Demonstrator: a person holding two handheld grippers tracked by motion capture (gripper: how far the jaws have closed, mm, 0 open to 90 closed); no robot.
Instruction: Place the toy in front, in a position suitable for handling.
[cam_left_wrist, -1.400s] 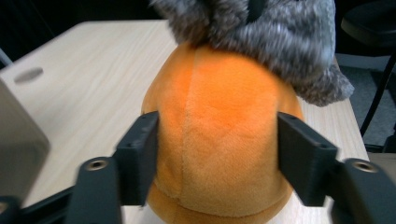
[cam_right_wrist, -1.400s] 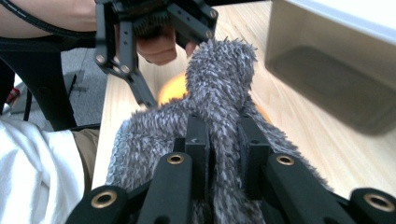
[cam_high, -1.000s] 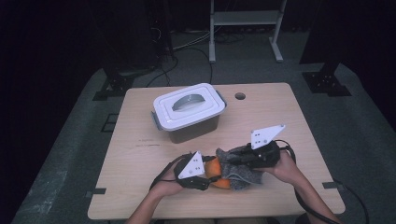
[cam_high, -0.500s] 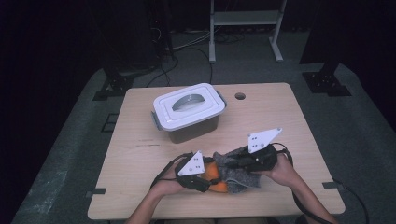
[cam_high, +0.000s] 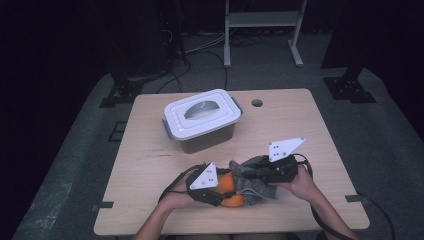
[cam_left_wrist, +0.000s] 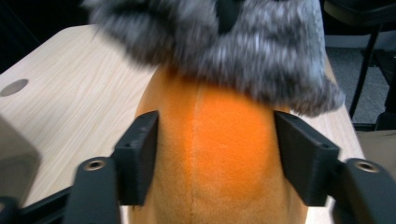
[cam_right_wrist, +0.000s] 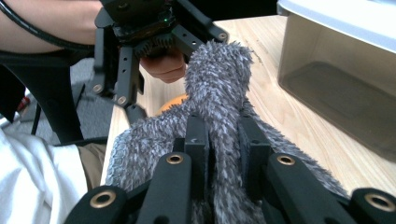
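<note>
the left gripper (cam_high: 216, 192) sits at the near edge of the pale wooden table (cam_high: 300, 125), held low in the person's left hand (cam_high: 176, 196). its two black jaws stand on either side of a rounded orange plush toy (cam_left_wrist: 219, 154) and press against its flanks, so this gripper is clamped on the orange body. in the left gripper view the orange plush rises straight ahead between the jaws, and a shaggy grey knitted fabric cover (cam_left_wrist: 219, 42) drapes over the far end of the toy, just beyond the jaw tips.

the right gripper (cam_high: 267, 172) is just to the right of the left one, with the toy and the grey fabric between them. in the right gripper view its jaws are pinched tight on an upright fold of the grey fabric (cam_right_wrist: 219, 102), which stands up from between the pads and spreads out below them. past that fold, the left gripper (cam_right_wrist: 140, 42) shows close ahead, with a sliver of orange beneath the grey.

a lidded plastic storage box (cam_high: 202, 120), with a white lid and clear walls, stands farther up the table, apart from both grippers and beyond them. a small round hole (cam_high: 257, 103) in the tabletop lies beside the box, on its right.
</note>
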